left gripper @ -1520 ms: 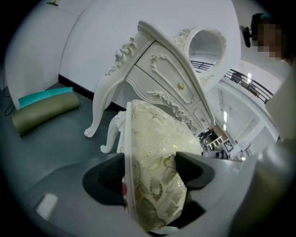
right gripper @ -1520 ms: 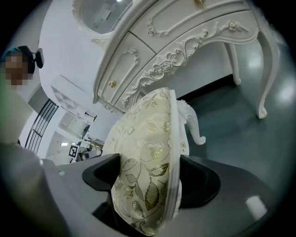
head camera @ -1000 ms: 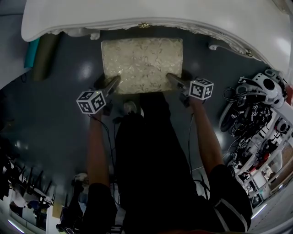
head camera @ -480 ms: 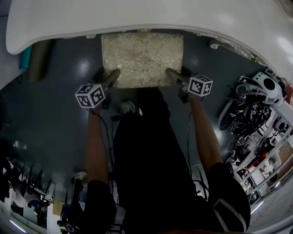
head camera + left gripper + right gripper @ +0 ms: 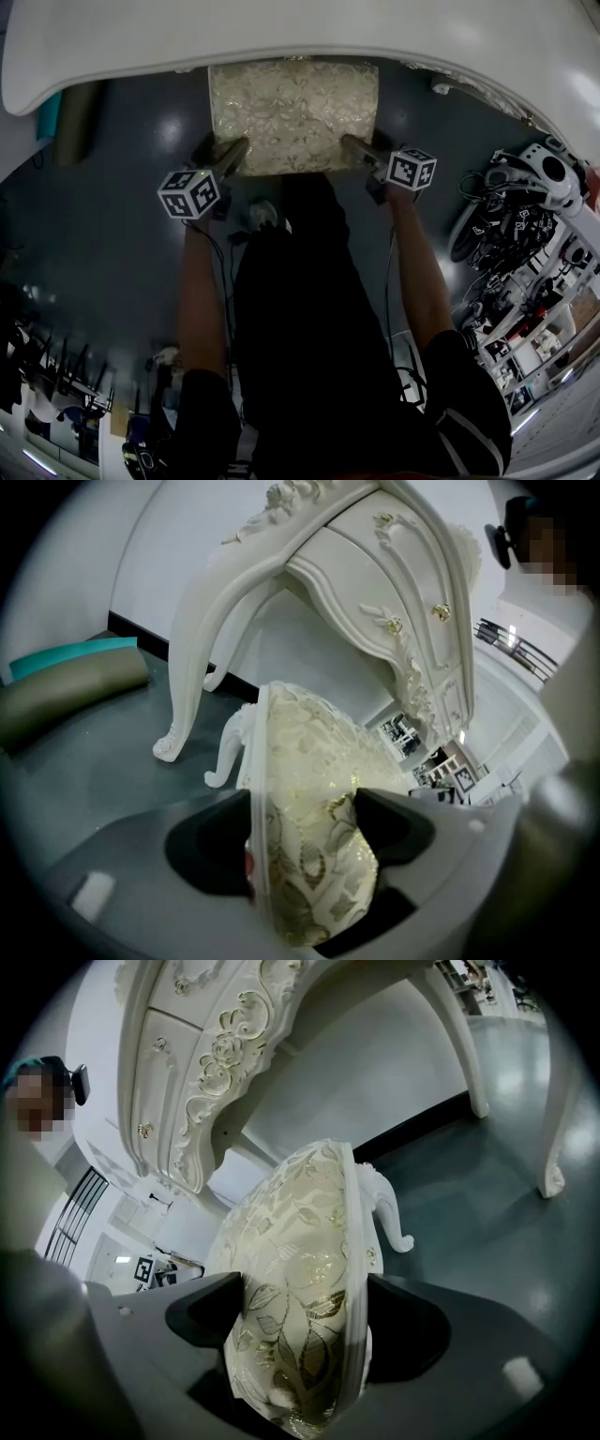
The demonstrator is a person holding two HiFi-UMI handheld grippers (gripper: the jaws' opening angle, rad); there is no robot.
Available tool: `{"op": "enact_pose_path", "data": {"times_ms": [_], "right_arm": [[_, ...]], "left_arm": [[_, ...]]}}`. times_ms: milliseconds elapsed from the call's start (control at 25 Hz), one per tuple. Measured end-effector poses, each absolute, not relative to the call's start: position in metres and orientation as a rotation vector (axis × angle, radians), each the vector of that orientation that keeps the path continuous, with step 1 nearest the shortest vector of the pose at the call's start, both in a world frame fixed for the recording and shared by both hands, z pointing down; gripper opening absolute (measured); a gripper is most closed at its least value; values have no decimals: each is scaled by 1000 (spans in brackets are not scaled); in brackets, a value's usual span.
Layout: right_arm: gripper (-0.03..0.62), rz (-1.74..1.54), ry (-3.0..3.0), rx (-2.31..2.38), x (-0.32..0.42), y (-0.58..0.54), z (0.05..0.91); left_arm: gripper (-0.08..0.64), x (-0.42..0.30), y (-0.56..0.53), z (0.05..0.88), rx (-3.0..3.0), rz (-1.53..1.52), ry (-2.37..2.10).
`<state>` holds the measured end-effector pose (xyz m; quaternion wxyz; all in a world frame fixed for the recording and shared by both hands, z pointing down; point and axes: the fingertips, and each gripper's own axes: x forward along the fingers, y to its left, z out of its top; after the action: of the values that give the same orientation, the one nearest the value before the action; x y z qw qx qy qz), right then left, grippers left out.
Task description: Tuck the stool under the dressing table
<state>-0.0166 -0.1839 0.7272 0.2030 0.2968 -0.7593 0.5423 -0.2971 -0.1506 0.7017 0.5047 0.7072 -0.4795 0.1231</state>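
Well to the left of the stool point(image 5: 292, 114), an olive roll point(image 5: 77, 122) lies on the dark floor point(image 5: 122, 244). At the stool's near left corner the left gripper point(image 5: 232, 150) is clamped on the seat. In the left gripper view one jaw sits against the seat's pale base rim and the other presses into the gold-leafed cushion, so the padded edge fills the gap between them. Beyond that corner the same view shows the curled left stool leg point(image 5: 230, 752), and further left of it a taller table leg point(image 5: 202, 639) standing on the floor. The white table point(image 5: 281, 33) lies across the far side of the stool, its front rim just covering the stool's far edge. The rest of the seat is out in the open (the head view shows most of the pattern uncovered). The person's dark legs point(image 5: 300, 309) stand just behind the stool's near edge, between the two arms. At the near right corner the right gripper point(image 5: 352, 147) grips the seat the same way, with both jaws pressed on the cushion's edge. The right stool leg point(image 5: 389, 1208) curls down beyond it, and the carved drawer front point(image 5: 216, 1063) hangs above the stool. Well to the right of the stool, a heap of white and black gear point(image 5: 525, 216) lies on the floor.
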Motion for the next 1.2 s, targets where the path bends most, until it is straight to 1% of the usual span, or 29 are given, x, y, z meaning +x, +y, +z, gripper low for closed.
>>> {"op": "enact_pose_path", "data": {"times_ms": [360, 400, 520, 680, 800, 920, 1080, 1200], "right_arm": [[438, 1509, -2146, 874, -20, -185, 726], [443, 1508, -2142, 893, -20, -185, 726], [459, 1501, -2118, 962, -15, -181, 725], [471, 1443, -2114, 1067, -4, -173, 711], [485, 1374, -2135, 1139, 4, -163, 687], [499, 1244, -2182, 1181, 1, -144, 651], [497, 1103, -2229, 1203, -5, -113, 608], [494, 1032, -2243, 1205, -9, -89, 592]], "left_arm": [[348, -296, -149, 703, 1714, 267, -1171], [353, -298, -149, 703, 1705, 252, -1177], [399, -306, -142, 705, 1665, 242, -1210], [399, -321, -134, 691, 1682, 279, -1277], [396, -326, -126, 668, 1708, 260, -1298], [377, -327, -111, 633, 1771, 268, -1319], [356, -327, -82, 591, 1852, 321, -1374], [333, -331, -58, 572, 1884, 328, -1425]]}}
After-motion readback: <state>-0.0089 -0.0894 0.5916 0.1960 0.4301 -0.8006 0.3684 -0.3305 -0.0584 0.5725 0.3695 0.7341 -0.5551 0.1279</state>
